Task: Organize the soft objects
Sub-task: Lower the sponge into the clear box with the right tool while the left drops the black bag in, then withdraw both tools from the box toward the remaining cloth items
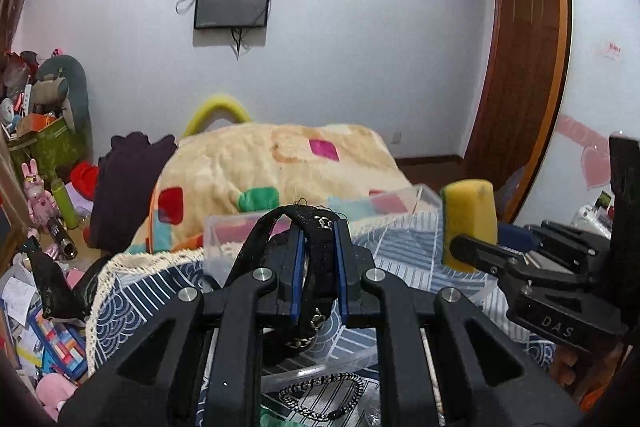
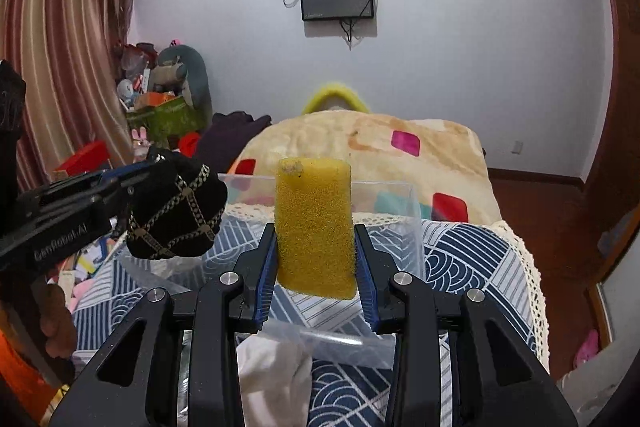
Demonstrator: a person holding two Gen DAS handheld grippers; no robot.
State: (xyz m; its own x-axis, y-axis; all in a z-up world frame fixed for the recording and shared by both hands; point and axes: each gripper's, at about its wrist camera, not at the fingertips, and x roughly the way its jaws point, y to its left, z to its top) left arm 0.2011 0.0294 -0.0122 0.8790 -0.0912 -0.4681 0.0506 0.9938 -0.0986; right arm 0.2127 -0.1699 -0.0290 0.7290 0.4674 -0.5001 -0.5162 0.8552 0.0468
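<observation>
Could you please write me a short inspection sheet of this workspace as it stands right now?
Surface: blue patterned cloth with a cream lace edge.
Job's things: yellow sponge and black chain-trimmed fabric item, both held in the air; clear plastic bin beyond them.
Clutter: white cloth and a beaded bracelet lying near the camera.
Grippers: right gripper shut on the sponge; left gripper shut on the fabric item.
Cables: loose wires under the wall screens.
Surroundings: patchwork blanket, striped curtain, toy pile.
</observation>
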